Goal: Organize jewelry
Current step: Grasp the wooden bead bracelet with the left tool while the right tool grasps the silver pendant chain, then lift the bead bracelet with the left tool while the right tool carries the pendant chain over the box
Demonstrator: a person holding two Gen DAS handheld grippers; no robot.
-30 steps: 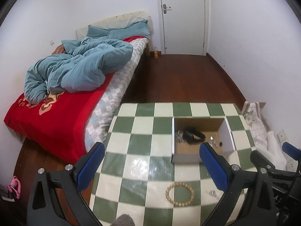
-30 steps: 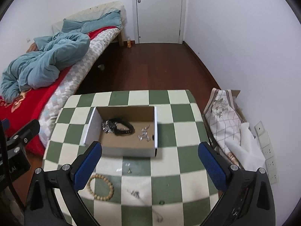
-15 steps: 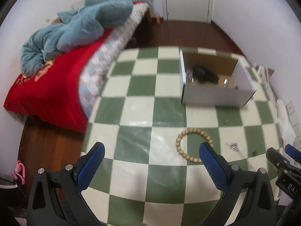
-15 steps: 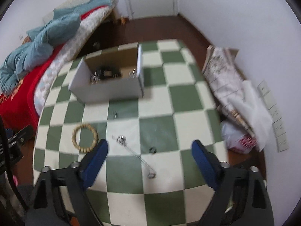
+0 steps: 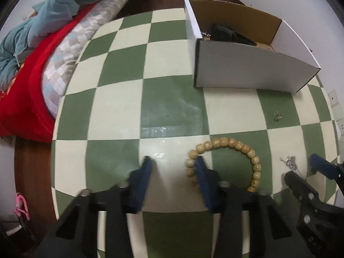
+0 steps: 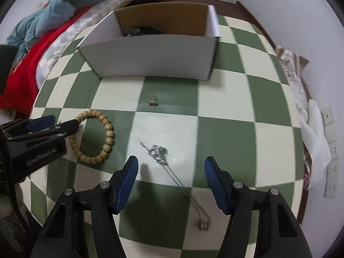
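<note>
Left tongs apart, one finger at bracelet, perhaps touching, right tongs apart over chain, box beyond on counter

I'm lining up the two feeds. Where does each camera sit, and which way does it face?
Left wrist: on the left gripper, looking down at the bead bracelet; own fingers show.
Right wrist: on the right gripper, over the silver chain; own fingers show.
Shared: bracelet, white box, checkered table, each other's gripper.

I'm seeing a green-and-cream checkered table standing beside a bed carrying a red blanket and teal duvet; dark wood floor lying below white walls
</note>
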